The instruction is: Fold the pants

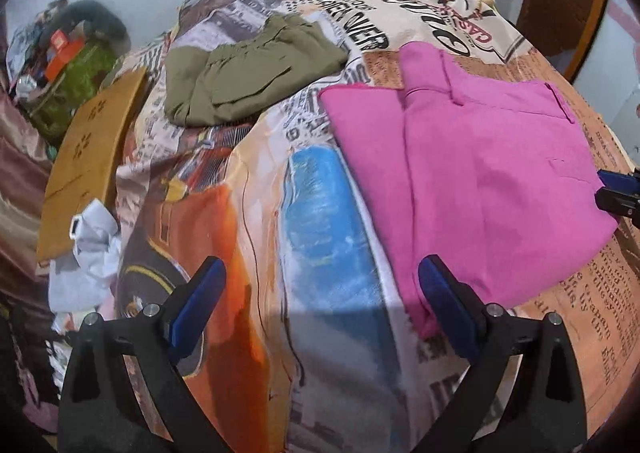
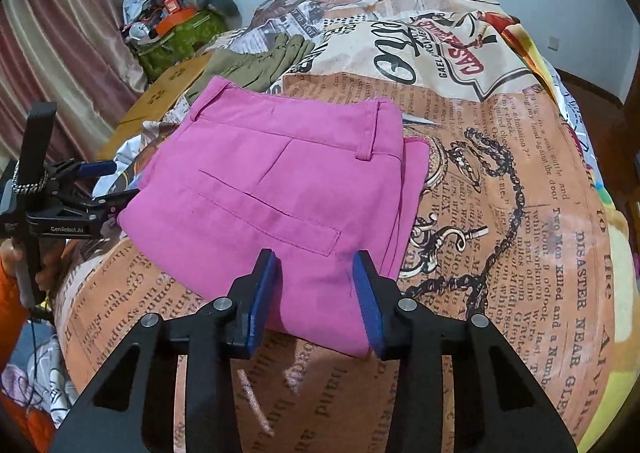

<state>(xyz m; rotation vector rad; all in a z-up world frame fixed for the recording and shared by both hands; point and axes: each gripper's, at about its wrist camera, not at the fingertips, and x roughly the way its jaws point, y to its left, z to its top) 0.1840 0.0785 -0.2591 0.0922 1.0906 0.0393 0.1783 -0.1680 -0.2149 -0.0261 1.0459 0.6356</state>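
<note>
Pink pants [image 1: 480, 173] lie folded into a compact stack on the printed bedspread [image 1: 256, 237], waistband away from me; they also show in the right wrist view [image 2: 280, 181], back pocket up. My left gripper [image 1: 322, 281] is open and empty, its right finger at the stack's near-left corner. My right gripper [image 2: 316, 273] is open, its fingers straddling the stack's near edge without clamping it. The left gripper [image 2: 110, 183] shows at the stack's left edge in the right wrist view; the right gripper's tip [image 1: 620, 189] shows at the right edge of the left wrist view.
Olive-green pants [image 1: 248, 77] lie crumpled at the back of the bed, also in the right wrist view [image 2: 264, 61]. A wooden board [image 1: 88, 161] and white cloth [image 1: 88, 253] sit at the left edge. A cluttered pile [image 2: 176, 21] stands by the curtain.
</note>
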